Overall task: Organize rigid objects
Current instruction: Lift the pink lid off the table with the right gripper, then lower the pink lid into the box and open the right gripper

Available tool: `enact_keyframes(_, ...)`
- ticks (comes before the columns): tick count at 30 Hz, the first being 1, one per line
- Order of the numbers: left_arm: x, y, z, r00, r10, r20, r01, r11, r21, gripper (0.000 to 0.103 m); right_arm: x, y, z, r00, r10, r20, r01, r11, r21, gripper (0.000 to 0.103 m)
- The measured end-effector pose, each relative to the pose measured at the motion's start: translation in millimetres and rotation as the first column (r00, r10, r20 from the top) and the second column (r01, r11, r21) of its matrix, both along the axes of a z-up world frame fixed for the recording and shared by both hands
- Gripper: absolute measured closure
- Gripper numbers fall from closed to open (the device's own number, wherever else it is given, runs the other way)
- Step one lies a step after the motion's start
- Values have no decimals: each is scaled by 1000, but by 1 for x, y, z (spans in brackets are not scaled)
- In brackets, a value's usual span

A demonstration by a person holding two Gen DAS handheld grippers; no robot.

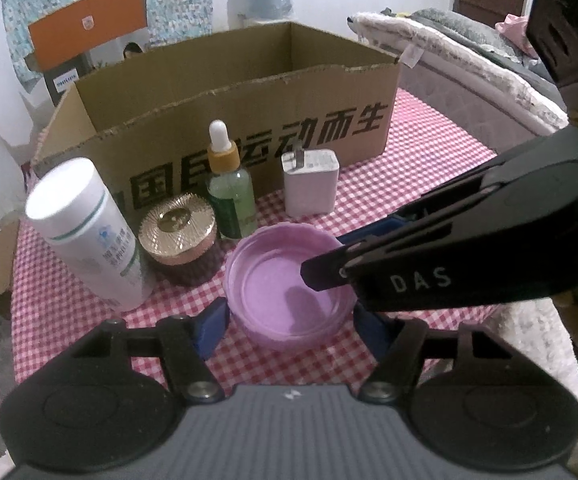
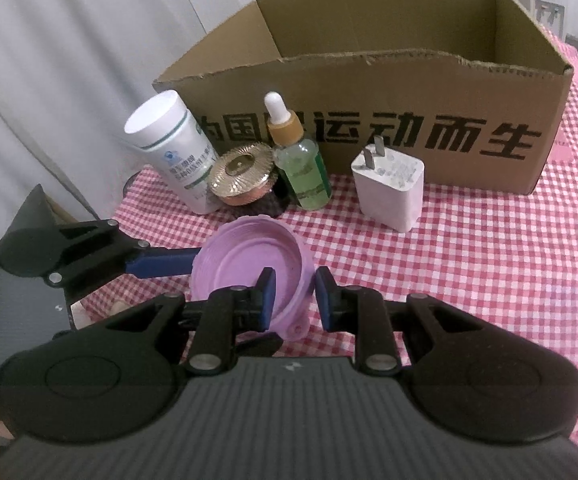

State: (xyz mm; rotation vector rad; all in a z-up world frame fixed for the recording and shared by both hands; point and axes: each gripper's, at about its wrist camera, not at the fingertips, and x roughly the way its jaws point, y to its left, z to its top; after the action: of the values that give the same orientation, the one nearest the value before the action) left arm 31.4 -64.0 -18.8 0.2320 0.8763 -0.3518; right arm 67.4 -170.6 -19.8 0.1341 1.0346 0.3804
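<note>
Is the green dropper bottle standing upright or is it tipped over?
Upright. The green dropper bottle stands on its base on the checked tablecloth, white dropper tip pointing up, in front of the cardboard box.

matt corrugated cardboard box (image 1: 225, 120), glossy purple plastic lid (image 1: 289, 288).

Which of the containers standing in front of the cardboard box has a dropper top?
The clear glass bottle of green liquid, with its tan collar and white rubber bulb. The tall white plastic bottle has a flat cap, and the squat jar has a ribbed gold lid.
</note>
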Motion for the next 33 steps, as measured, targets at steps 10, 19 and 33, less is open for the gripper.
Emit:
enact_keyframes(10, -14, 4, 50, 989, 8, 150, -8, 1000, -6, 33, -12, 5, 57, 989, 3, 149, -2, 1000, -4, 82)
enact_keyframes(19, 29, 14, 114, 969, 14, 245, -8, 1000, -26, 33, 22, 11, 132, 947, 55, 317, -51, 998, -21, 82)
enact_keyframes(33, 194, 26, 97, 999, -12, -42, 16, 996, 92, 33, 204, -2, 115, 998, 59, 30, -60, 997, 49, 82)
